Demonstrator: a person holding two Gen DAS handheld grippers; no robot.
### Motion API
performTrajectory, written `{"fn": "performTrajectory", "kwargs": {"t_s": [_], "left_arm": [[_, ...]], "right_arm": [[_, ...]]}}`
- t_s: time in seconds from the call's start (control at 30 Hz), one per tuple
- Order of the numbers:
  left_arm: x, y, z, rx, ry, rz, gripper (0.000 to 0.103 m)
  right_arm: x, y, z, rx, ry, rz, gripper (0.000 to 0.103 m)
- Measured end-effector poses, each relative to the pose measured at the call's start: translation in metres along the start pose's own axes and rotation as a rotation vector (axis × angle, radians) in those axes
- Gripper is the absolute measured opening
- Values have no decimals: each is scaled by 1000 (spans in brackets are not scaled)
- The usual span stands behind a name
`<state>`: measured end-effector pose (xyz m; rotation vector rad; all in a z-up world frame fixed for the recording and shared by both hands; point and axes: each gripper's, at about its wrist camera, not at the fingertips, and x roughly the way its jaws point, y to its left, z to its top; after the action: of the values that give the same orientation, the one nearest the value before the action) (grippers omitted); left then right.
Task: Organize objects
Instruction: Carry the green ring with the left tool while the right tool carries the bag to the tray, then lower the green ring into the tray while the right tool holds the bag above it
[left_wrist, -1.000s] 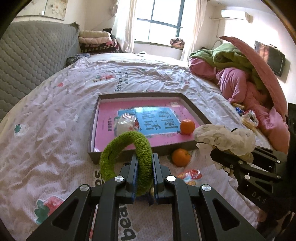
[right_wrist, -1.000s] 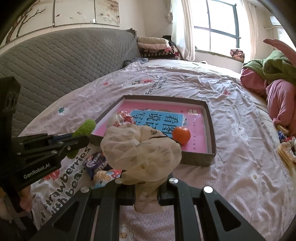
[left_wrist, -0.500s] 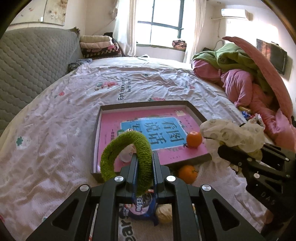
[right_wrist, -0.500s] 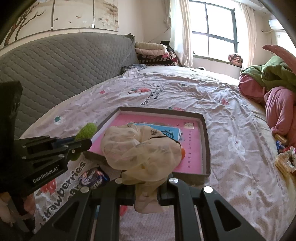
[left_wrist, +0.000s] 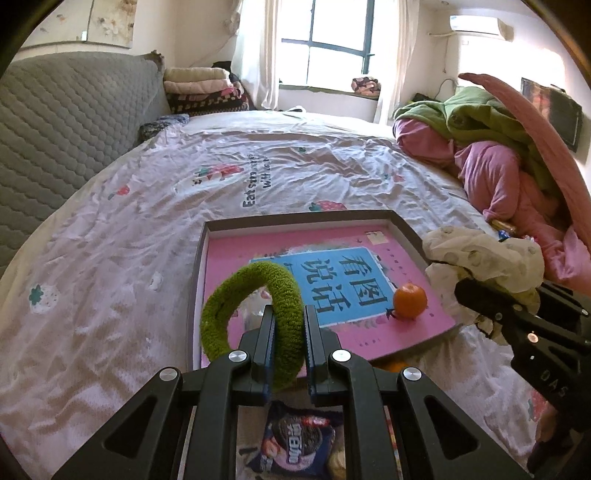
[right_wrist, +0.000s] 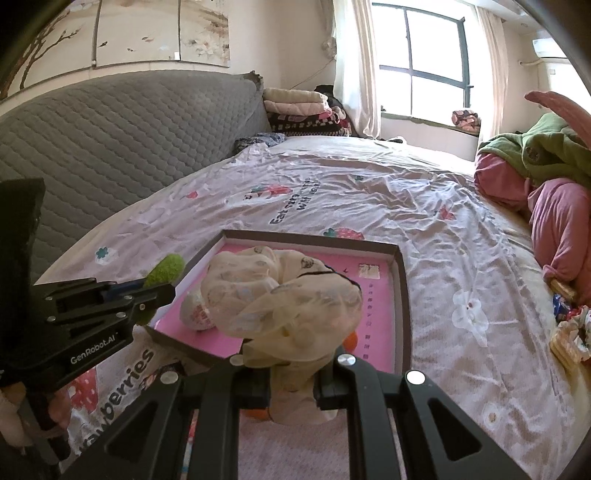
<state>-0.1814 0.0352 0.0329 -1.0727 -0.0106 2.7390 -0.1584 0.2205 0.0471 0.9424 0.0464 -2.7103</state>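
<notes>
Both grippers hung over the near edge of the shallow box on the bed — it lay just ahead and below them. The left gripper was clamped on a fuzzy green hair band, standing arched. The right gripper, nearer the box's right side, pinched a crumpled cream cloth. An orange sat inside.

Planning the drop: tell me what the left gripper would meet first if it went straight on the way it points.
Probably the tray, landing on the pink book inside it. The left gripper, shut on the green ring, points down at it; depth is unclear.
</notes>
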Motion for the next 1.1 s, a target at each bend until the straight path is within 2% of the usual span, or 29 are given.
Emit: {"fn": "performTrajectory", "kwargs": {"t_s": [0.33, 0.6, 0.93, 1.1], "left_arm": [[24, 6, 18, -5, 12, -10, 13], [39, -3, 30, 26, 1, -31, 13], [61, -18, 32, 53, 25, -58, 14], [73, -28, 36, 53, 40, -47, 14]], "right_arm": [[20, -19, 13, -5, -3, -32, 16], [38, -30, 20, -17, 3, -62, 16], [65, -46, 14, -5, 65, -87, 16], [73, -48, 10, -4, 86, -100, 16]]}}
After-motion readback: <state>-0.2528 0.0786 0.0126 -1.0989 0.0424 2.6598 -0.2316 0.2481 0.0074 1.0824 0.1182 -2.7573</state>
